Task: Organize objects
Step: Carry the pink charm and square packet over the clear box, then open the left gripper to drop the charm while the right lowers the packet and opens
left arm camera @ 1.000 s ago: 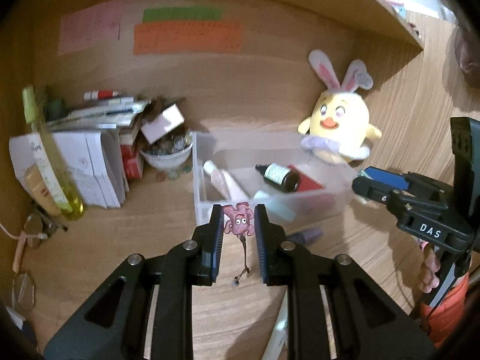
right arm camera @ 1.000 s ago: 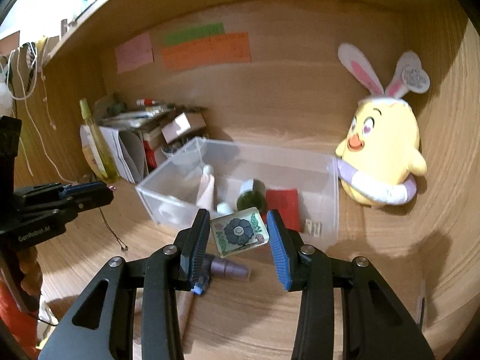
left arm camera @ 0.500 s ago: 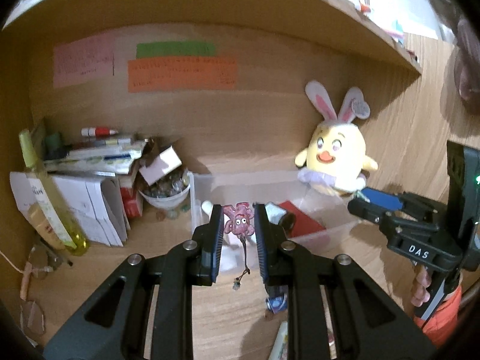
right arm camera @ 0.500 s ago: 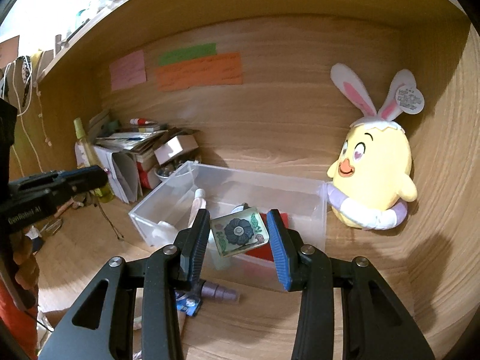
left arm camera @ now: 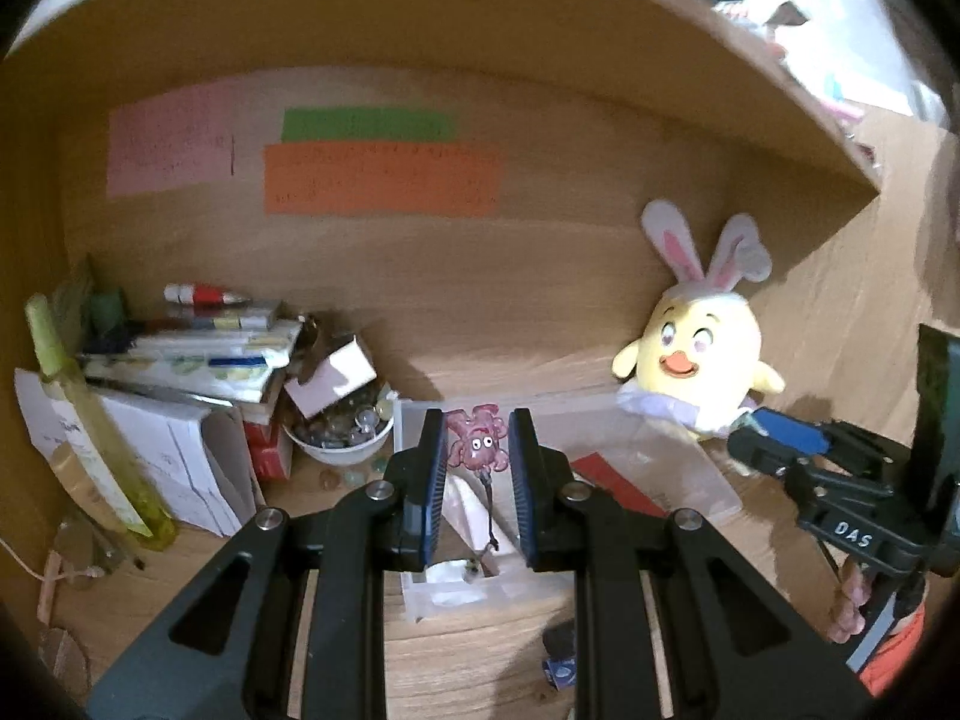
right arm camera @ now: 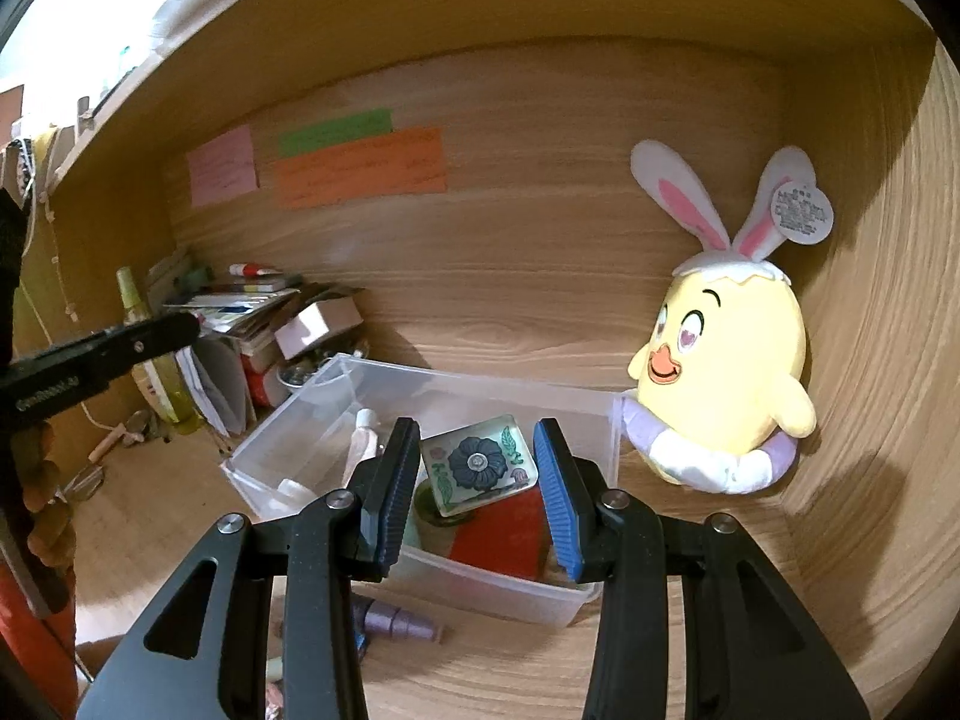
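Wooden desk alcove: the left claw (left arm camera: 474, 456) pinches a pink octopus charm (left arm camera: 478, 445), the right claw (right arm camera: 477, 468) clamps a floral glass tile (right arm camera: 478, 465), both above the clear bin (right arm camera: 312, 420). Each should lower well inside the bin's walls before letting go.

You're looking into a warm-lit wooden alcove whose grained back wall (right arm camera: 540, 276) carries pink, green and orange paper notes (left arm camera: 378, 180) at eleven o'clock, under an overhead shelf (left arm camera: 600, 48), above the wood bench (right arm camera: 540, 660).
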Motion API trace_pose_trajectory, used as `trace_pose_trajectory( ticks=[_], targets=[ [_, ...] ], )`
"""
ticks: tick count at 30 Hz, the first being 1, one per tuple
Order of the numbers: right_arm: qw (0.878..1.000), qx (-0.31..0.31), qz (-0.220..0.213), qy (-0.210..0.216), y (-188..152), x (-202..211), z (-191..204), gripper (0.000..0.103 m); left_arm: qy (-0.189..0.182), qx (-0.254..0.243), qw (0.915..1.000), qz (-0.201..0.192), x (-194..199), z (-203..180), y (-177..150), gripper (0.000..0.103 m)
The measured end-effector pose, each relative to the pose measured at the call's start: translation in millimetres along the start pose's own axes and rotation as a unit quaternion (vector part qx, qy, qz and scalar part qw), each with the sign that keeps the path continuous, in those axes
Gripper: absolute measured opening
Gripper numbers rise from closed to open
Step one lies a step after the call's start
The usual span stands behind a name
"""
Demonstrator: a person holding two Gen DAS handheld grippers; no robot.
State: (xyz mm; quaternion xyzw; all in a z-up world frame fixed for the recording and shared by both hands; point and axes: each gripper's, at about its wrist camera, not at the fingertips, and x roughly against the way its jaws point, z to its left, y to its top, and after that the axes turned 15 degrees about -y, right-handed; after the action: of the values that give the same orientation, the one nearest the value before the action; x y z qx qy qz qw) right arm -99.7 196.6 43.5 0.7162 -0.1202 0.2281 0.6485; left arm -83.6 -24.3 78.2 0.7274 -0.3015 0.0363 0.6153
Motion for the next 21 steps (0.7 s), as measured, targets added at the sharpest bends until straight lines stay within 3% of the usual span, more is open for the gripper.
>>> trace_pose_trajectory(
  ticks=[21],
  targets=[
    [0.996,-0.026,0.082,-0.011,-21.2,-64.4,-12.1,0.036,0.014,0.025,0.9977,0.061,-57.2,26.8,-20.9,0.02]
  ],
)
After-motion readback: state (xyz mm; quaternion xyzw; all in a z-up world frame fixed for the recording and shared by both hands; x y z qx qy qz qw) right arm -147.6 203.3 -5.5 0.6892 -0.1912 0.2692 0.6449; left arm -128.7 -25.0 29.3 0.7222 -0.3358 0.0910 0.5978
